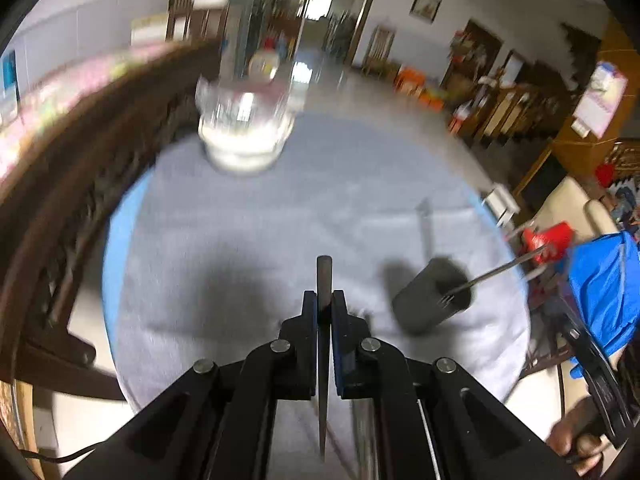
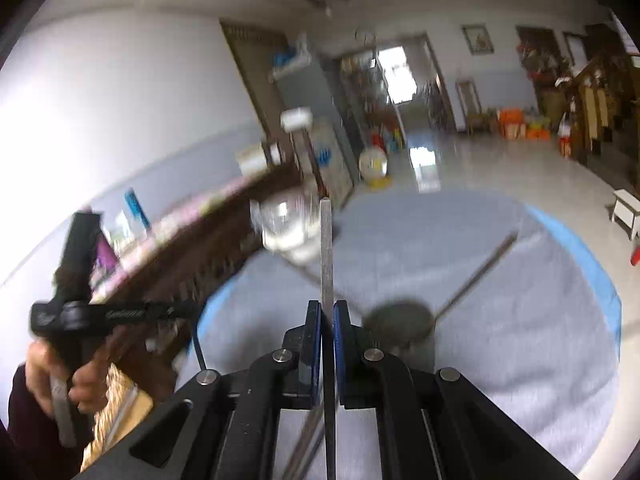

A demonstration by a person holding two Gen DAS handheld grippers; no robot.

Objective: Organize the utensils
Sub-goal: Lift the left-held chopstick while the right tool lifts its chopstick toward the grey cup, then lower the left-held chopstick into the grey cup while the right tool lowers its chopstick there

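Beyond my left gripper, to its right on the grey cloth, stands one dark cup; one fork leans in it; each gripper pinches one flat utensil, long axis pointing ahead; my right gripper is nearer the cup.

Both tongs, left and right, are clamped tight (each on a thin flat utensil handle), pointing downward.

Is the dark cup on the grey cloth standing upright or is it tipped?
Upright, as far as the blur allows. The dark cup rests on its base on the grey cloth, mouth up, with a fork leaning inside.
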